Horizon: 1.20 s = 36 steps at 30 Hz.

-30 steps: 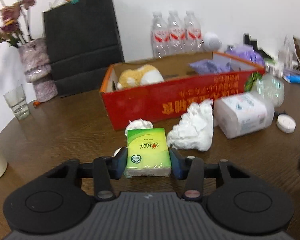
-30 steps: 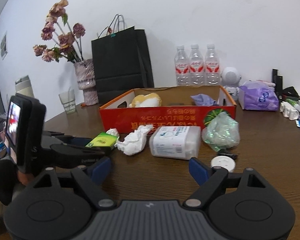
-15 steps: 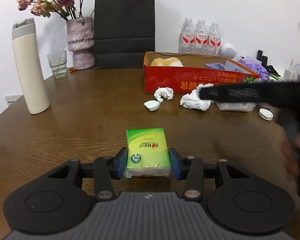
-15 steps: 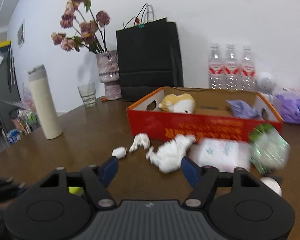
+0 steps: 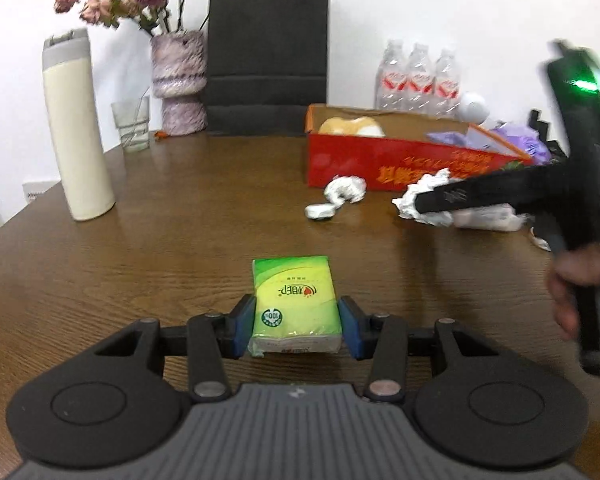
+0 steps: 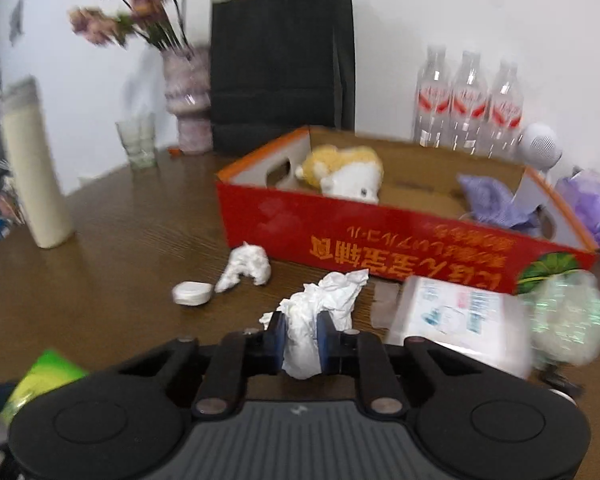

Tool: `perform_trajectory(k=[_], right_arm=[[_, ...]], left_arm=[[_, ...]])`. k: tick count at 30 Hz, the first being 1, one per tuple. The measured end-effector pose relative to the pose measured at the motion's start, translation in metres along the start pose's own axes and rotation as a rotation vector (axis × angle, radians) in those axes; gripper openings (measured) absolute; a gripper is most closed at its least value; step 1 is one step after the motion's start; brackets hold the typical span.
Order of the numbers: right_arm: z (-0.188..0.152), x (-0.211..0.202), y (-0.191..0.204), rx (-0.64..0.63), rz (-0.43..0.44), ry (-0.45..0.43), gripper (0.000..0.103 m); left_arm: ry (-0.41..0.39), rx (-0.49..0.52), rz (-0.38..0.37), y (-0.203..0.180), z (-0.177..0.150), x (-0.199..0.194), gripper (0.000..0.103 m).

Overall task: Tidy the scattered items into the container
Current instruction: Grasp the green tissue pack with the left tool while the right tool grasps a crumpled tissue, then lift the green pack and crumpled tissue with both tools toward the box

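My left gripper (image 5: 297, 330) is shut on a green tissue pack (image 5: 294, 302), held over the brown table well short of the red cardboard box (image 5: 384, 160). My right gripper (image 6: 301, 340) has its jaws closing on a crumpled white tissue (image 6: 324, 300) in front of the red box (image 6: 380, 244); the blue pads press its lower part. In the left wrist view the right gripper's arm (image 5: 500, 196) covers part of that tissue (image 5: 424, 196). The box holds a yellow-and-white plush toy (image 6: 344, 170) and a purple cloth (image 6: 496, 200).
On the table lie a small tissue wad (image 6: 248, 266), a white round cap (image 6: 192, 293), a wrapped wipes pack (image 6: 460, 320) and a shiny green bag (image 6: 568, 316). A cream flask (image 5: 78, 128), a glass (image 5: 132, 124), a vase (image 5: 180, 84), a black bag (image 5: 266, 60) and water bottles (image 5: 418, 76) stand behind.
My left gripper drew the green pack back from the box. My right gripper moved left to the crumpled tissue and closed its jaws on it.
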State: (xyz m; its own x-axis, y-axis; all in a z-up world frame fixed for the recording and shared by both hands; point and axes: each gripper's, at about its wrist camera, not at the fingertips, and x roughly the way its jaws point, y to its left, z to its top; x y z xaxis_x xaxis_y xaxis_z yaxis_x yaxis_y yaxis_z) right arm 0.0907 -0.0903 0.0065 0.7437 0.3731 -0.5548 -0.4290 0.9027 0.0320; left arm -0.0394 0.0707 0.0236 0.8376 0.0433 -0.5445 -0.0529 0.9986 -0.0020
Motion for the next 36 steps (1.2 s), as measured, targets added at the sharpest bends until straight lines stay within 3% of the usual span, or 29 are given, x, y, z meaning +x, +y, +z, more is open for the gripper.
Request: perform_trajectory(k=[3,8,14,16,18,20,23,25,26,29,33,36], right_arm=[[-0.023,-0.051,-0.008,0.019,-0.006,-0.036,0.016],[-0.072,-0.119,-0.034,0.108,-0.057,-0.012,0.017],[-0.112,-0.155,-0.040,0.102,-0.073,0.023,0.026],[-0.117,-0.165,-0.042,0.117,-0.076,-0.004,0.042],[-0.119,-0.173,-0.042,0.122,-0.097,-0.046,0.070],[-0.118,-0.170,-0.042,0.109,-0.129,-0.060,0.074],[-0.113,-0.152,-0.047,0.147,-0.133,-0.037,0.072],[-0.112,-0.142,-0.049,0.165,-0.117,-0.012,0.061],[-0.112,-0.136,-0.049,0.164,-0.116,0.004,0.049],[-0.114,-0.129,-0.046,0.148,-0.117,0.011,0.029],[-0.115,-0.130,-0.045,0.144,-0.109,0.006,0.025],[-0.111,-0.144,-0.042,0.151,-0.106,-0.039,0.024]], left_arm=[[0.014,0.012,-0.061,-0.019,-0.008,-0.009,0.046],[0.024,0.070,-0.142,-0.065,-0.027,-0.020,0.046],[0.025,0.175,-0.115,-0.099,-0.046,-0.035,0.052],[0.015,0.193,-0.115,-0.100,-0.047,-0.039,0.064],[0.018,0.190,-0.100,-0.099,-0.044,-0.037,0.069],[0.053,0.153,-0.108,-0.095,-0.037,-0.026,0.070],[0.110,0.104,-0.146,-0.090,-0.030,-0.010,0.070],[0.117,0.093,-0.149,-0.089,-0.025,-0.007,0.062],[0.115,0.095,-0.153,-0.089,-0.024,-0.006,0.047],[0.102,0.121,-0.145,-0.092,-0.027,-0.008,0.046],[0.086,0.070,-0.148,-0.091,-0.029,-0.018,0.046],[-0.030,0.055,-0.073,-0.094,-0.025,-0.042,0.046]])
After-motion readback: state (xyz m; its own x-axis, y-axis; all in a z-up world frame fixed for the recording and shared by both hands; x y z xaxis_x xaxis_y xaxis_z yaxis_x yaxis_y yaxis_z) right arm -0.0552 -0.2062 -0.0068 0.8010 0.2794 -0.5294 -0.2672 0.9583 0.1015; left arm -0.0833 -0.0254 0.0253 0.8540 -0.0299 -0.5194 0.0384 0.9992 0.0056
